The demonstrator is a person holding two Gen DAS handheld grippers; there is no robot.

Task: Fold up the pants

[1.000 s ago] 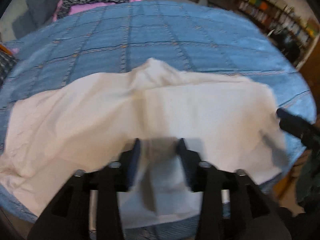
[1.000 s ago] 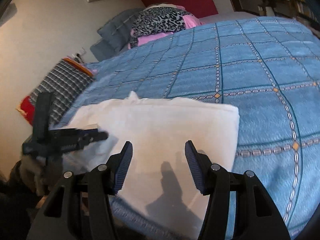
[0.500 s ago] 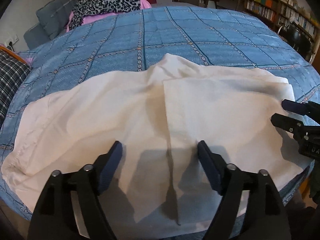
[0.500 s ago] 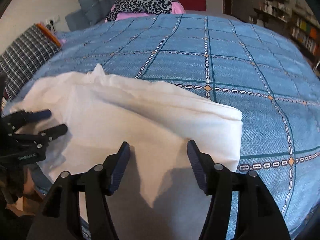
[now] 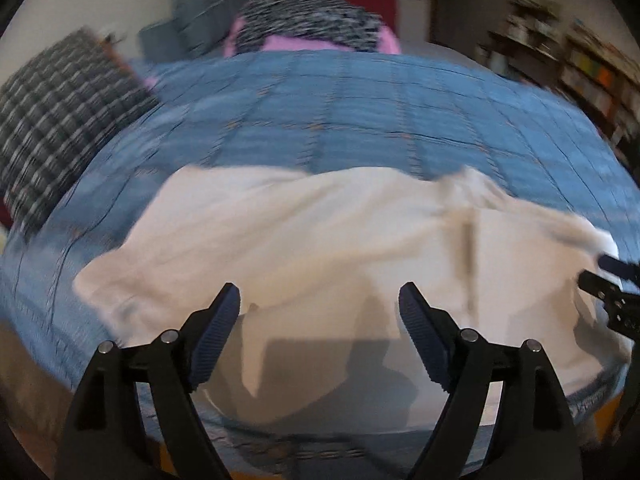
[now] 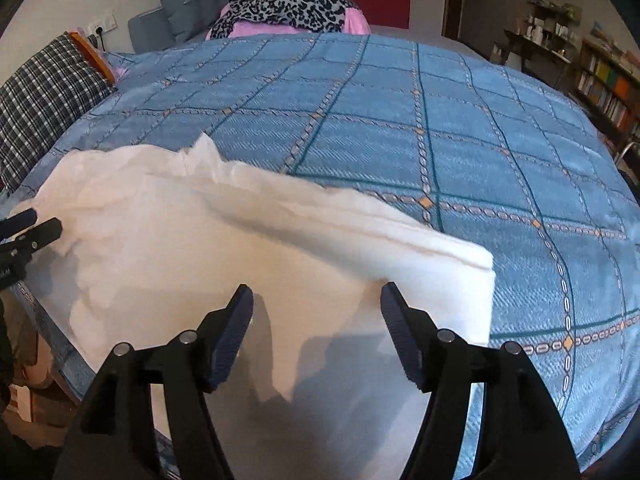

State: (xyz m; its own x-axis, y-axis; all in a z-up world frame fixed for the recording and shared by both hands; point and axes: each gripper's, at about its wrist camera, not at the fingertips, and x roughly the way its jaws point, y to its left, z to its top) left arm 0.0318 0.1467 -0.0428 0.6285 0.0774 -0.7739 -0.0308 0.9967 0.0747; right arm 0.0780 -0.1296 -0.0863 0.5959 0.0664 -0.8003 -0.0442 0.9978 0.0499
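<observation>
On the far left we see a checked cushion [image 6: 44, 92] leaning at the edge of the bed, whose blue patterned bedspread [image 6: 460, 152] fills most of both views. Our left gripper [image 5: 320, 324] hovers over the near edge of the bed with its jaws spread wide and nothing between them; the left wrist view is blurred. The white pants [image 5: 320, 232] lie on the bedspread along the near side, one leg stretching out to the left and the other part folded over on the right, so that a vertical edge shows there. At the head of the bed, a leopard-print cloth [image 6: 288, 0] sits on something pink. Further right, our right gripper [image 6: 316, 316] hangs above the folded end of the pants [image 6: 248, 248], its jaws opening and gripping no cloth. The fold ends in a neat thick corner just right of these jaws. A bookshelf [image 6: 604, 80] stands at the far right.
</observation>
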